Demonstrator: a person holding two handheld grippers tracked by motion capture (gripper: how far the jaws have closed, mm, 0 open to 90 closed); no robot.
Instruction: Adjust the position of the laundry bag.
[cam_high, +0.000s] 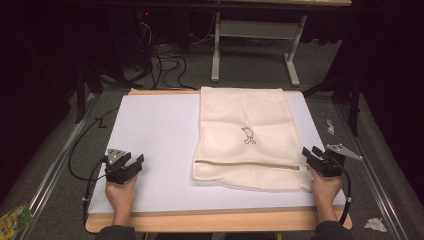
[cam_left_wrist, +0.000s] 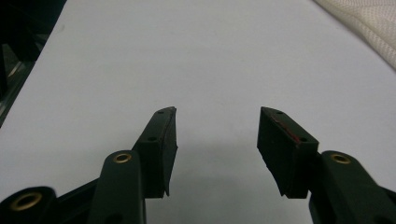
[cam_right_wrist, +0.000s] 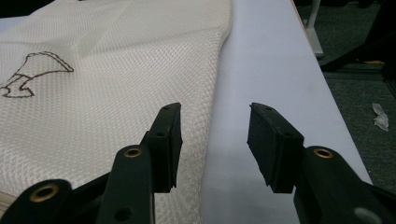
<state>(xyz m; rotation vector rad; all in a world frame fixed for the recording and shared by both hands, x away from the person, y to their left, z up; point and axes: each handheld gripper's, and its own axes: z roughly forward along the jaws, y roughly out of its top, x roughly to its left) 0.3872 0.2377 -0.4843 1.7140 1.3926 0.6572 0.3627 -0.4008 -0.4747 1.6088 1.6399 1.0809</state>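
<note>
Both black two-jaw grippers rest low on the white rectangular table top (cam_high: 155, 135), each held by one hand, jaws spread apart and gripping nothing. At about 8 o'clock on the table sits the left gripper (cam_high: 134, 163), with bare white surface between its dark padded jaws in the left gripper view (cam_left_wrist: 217, 140). At about 4 o'clock sits the right gripper (cam_high: 310, 153), touching or just beside the near right corner of the one cream mesh fabric bag (cam_high: 245, 137); in the right gripper view (cam_right_wrist: 212, 140) one jaw stands over the honeycomb-textured mesh (cam_right_wrist: 93, 79), the other over bare table. The bag lies flat toward 1 o'clock, with a small dark outline emblem (cam_high: 248, 135) at its centre and a zip line near its front edge. Farther off, at 12 o'clock, two pale metal frame legs (cam_high: 216, 47) and black cables (cam_high: 167, 62) stand on grey floor.
</note>
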